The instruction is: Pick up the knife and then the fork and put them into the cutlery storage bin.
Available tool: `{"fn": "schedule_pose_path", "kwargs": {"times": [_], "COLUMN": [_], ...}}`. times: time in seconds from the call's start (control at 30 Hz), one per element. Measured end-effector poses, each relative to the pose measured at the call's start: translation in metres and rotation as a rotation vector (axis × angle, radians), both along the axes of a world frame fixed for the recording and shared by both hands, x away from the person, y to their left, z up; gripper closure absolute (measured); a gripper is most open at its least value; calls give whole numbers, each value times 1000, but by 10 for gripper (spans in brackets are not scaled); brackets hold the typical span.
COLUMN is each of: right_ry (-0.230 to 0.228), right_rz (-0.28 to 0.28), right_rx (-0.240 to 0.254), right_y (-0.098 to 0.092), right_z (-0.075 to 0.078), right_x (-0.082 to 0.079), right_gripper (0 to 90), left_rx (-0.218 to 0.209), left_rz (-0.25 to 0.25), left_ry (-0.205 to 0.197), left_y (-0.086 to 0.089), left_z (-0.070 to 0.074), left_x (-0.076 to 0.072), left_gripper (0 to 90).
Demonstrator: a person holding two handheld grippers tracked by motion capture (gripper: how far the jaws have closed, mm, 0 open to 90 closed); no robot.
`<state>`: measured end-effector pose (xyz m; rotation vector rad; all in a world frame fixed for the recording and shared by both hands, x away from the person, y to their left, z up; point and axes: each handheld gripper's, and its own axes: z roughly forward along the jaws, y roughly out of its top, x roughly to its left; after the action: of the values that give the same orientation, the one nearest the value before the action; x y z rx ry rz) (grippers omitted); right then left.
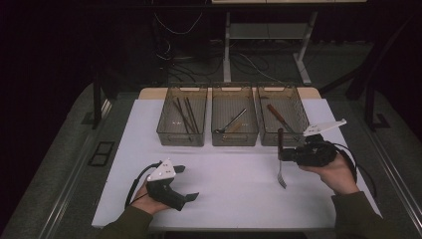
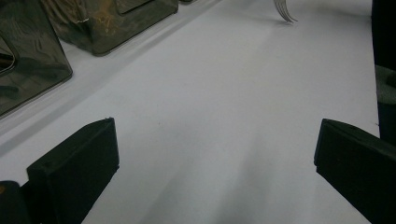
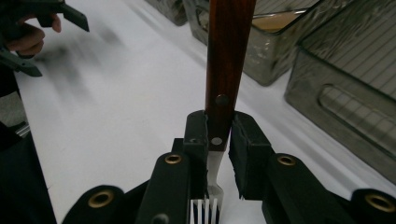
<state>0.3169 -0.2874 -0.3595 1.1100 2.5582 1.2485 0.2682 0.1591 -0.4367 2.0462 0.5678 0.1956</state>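
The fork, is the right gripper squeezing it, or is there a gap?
Touching. In the right gripper view, the right gripper has both black pads pressed against the fork at the bottom of its wooden handle, with no gap on either side.

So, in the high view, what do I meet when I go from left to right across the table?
left gripper with open jaws → bin of dark sticks → middle bin → fork held upright in the right gripper, tines down. The third bin is left out, as it overlaps the fork.

Left gripper (image 1: pixel 188 183) spread, right gripper (image 1: pixel 281 152) clamped
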Motion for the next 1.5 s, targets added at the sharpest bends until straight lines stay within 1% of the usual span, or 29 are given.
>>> {"fn": "schedule_pose_path", "kwargs": {"times": [0.4,0.57,0.67,0.7,0.87,1.03,1.1,1.2,1.3,1.33,1.4,1.5], "right_ry": [-39,-62,-83,-90,-121,-148,-158,-175,-176,-171,-173,-158], "right_rz": [-53,-74,-98,-103,-131,-148,-160,-184,-210,-217,-234,-251], "right_rx": [28,27,30,29,13,-3,-17,-26,-29,-31,-53,-76], "right_y": [-14,-20,-24,-25,-28,-30,-31,-33,-36,-37,-37,-38], "right_z": [11,19,27,31,49,69,76,85,92,94,95,91], "right_x": [8,14,18,19,28,37,41,50,61,65,73,85], "right_gripper": [771,770,771,771,771,771,771,771,771,771,771,771], "left_rx": [1,-4,1,-3,-2,-3,-3,-4,1,1,-2,-2], "left_rz": [3,5,2,4,4,3,2,3,2,2,4,3], "left_ry": [5,6,3,2,7,2,2,3,3,3,7,7], "left_y": [0,0,0,0,0,0,0,0,0,0,0,0], "left_z": [0,-1,-1,-1,-1,-1,-1,-1,0,0,0,0], "left_x": [0,0,0,0,0,0,0,0,0,0,0,0], "left_gripper": [0,0,0,0,0,0,0,0,0,0,0,0]}}
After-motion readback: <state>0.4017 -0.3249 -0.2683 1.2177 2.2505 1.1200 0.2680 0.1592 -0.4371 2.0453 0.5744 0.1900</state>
